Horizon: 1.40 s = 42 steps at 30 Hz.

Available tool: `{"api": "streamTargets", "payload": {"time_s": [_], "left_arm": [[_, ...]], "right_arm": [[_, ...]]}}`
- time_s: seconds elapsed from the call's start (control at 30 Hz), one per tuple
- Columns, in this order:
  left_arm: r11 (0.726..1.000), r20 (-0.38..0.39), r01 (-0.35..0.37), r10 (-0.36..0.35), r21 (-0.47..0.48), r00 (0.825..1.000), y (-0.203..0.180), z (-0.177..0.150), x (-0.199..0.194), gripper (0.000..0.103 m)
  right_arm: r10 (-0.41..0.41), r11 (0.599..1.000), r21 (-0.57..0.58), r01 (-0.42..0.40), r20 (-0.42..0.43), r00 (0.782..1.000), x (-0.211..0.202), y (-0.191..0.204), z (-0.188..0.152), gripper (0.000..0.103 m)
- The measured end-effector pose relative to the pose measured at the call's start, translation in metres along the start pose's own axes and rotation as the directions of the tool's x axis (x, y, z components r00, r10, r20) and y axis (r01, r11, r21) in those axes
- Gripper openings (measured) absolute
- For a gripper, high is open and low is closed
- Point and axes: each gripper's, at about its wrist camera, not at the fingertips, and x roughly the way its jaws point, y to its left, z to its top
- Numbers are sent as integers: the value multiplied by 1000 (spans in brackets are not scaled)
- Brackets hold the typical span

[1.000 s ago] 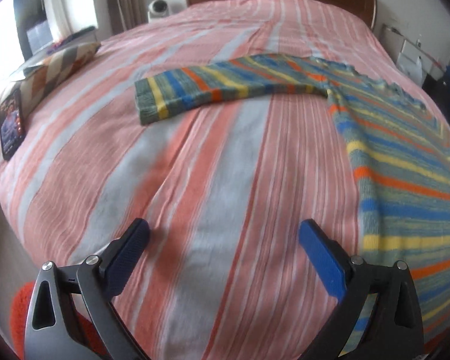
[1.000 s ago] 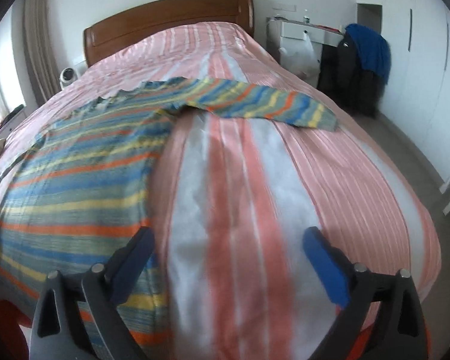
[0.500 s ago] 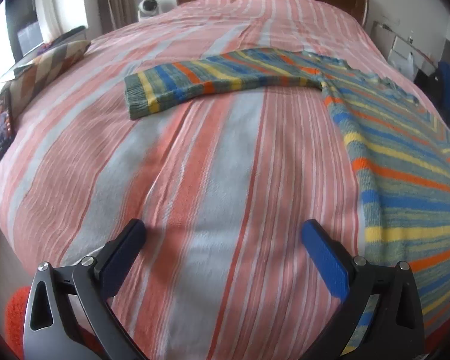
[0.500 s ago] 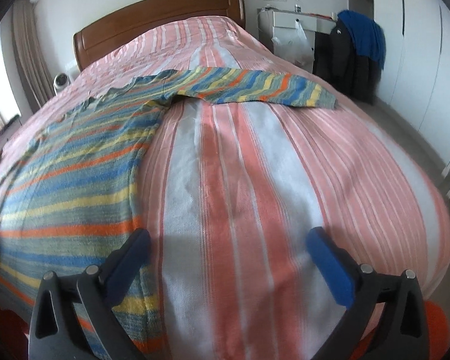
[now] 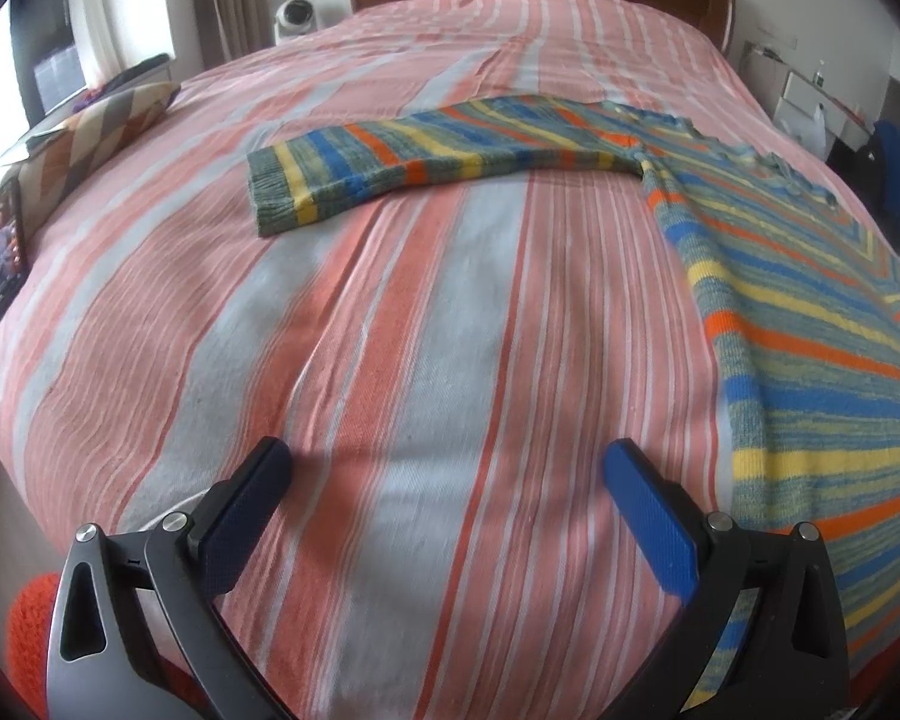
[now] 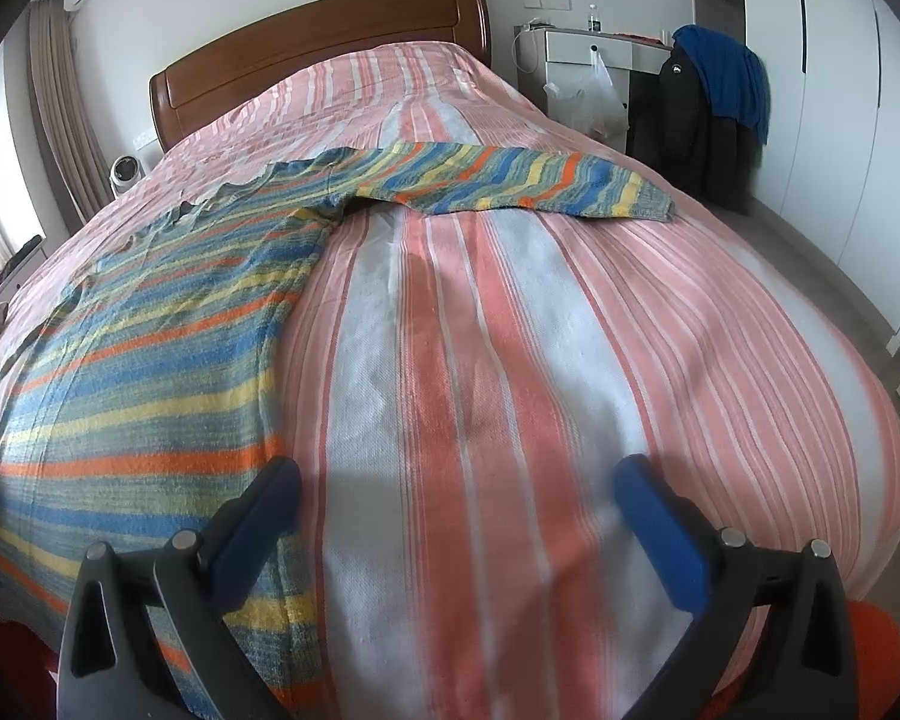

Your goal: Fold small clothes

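Far left on the bed a phone lies by a patterned cushion, its screen text too small to read. The left tool hovers, blades wide apart and empty, short of the striped sweater, spread flat with both sleeves out. The knit looks soft, light and limp, likely to sag and stretch when lifted; the left cuff and right cuff seem the best holds. The right tool is equally spread, gripping nothing
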Motion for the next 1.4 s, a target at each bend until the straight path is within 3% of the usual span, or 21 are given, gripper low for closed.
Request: {"api": "streamTargets", "payload": {"time_s": [1.23,1.4], "left_arm": [[1000,-4,0,0,-7,1000,0,2,2,103],[1000,-4,3,-3,-4,1000,1,1,2,103]], "right_arm": [[-16,1000,-17,16,-9,1000,0,2,1,103],[46,998,44,-46,7,999,-12,-7,9,103]]}}
